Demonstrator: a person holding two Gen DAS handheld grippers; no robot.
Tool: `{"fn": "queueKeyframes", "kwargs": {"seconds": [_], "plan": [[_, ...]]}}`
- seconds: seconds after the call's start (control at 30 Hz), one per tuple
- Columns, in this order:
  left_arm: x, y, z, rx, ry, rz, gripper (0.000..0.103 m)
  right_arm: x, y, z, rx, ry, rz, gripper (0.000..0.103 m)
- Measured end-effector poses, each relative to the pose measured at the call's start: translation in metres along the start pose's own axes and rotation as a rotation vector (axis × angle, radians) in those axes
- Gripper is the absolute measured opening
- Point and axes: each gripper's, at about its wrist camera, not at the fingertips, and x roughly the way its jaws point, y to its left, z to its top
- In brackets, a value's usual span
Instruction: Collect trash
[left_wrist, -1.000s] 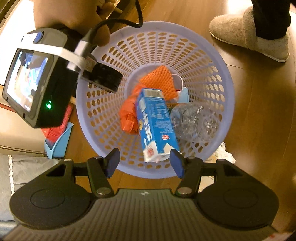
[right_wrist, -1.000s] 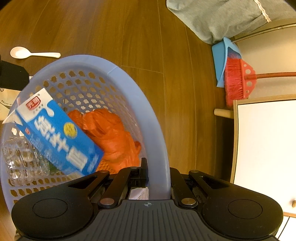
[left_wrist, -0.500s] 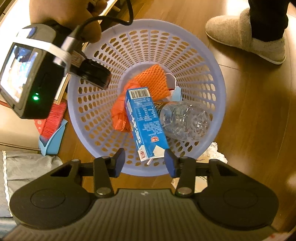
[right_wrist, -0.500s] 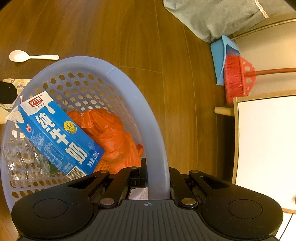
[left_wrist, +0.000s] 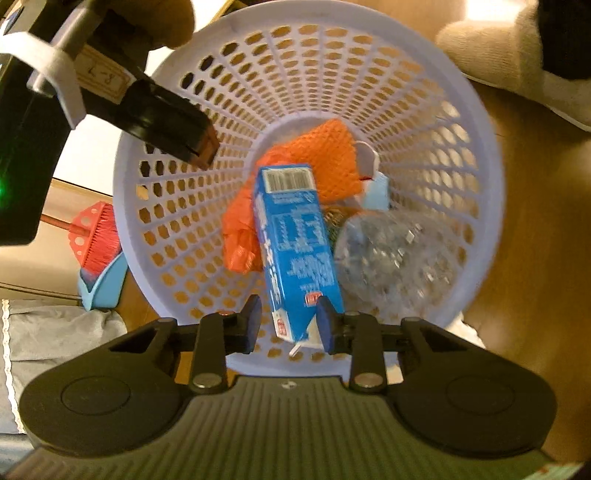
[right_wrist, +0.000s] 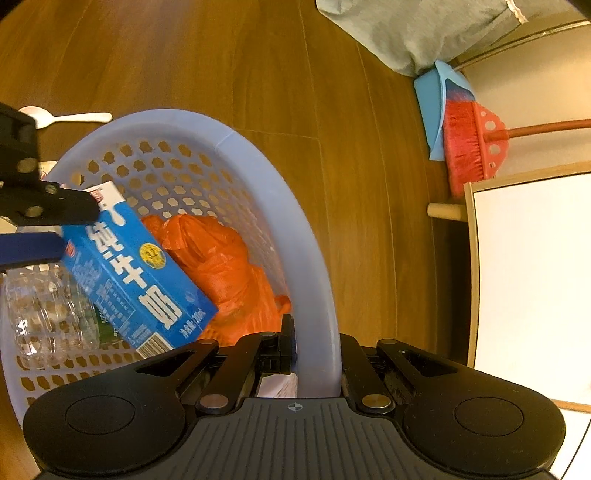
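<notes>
On the left of the left wrist view, a red broom stands in a blue dustpan on the wooden floor, beside a grey cloth at the lower left edge. Above them, the right gripper reaches in from the upper left corner, its closed jaws clamped on the left rim of the lavender basket.

The basket fills the middle of the view. Inside it lie an orange net bag, an orange plastic bag, a small light-blue scrap and a clear crushed bottle at the right side of the basket floor. The blue milk carton leans lengthwise in the basket, barcode end down toward the bottom, its gabled top up at the near rim.

The left gripper hangs over the near rim with its jaws set narrowly apart around the carton's top. The right pad touches the carton; the left pad stands just clear of it, so whether it is gripping I cannot tell. At the upper right corner, a beige slipper rests on the floor just beside the basket.

In the right wrist view, a white spoon lies on the floor beyond the basket's far rim.
</notes>
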Motion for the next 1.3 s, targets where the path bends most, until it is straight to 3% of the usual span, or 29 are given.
{"fn": "queueKeyframes", "kwargs": {"seconds": [0.27,0.47,1.07,1.17,1.3], "plan": [[-0.021,0.009,-0.012,-0.041,-0.03,-0.008,0.029,0.001,-0.009,-0.005,0.049,0.01,0.017,0.0],[-0.044,0.008,-0.029,-0.069,-0.01,0.002,0.029,0.0,-0.012,-0.008,0.064,0.013,0.025,0.0],[-0.047,-0.021,-0.124,-0.226,0.183,-0.06,0.03,-0.001,-0.024,-0.027,0.182,0.028,0.055,0.0],[-0.04,-0.036,-0.136,-0.278,0.205,-0.099,0.034,-0.001,-0.026,-0.028,0.192,0.03,0.059,0.0],[-0.033,-0.055,-0.151,-0.383,0.197,-0.143,0.049,-0.001,-0.029,-0.031,0.201,0.031,0.064,0.0]]}}
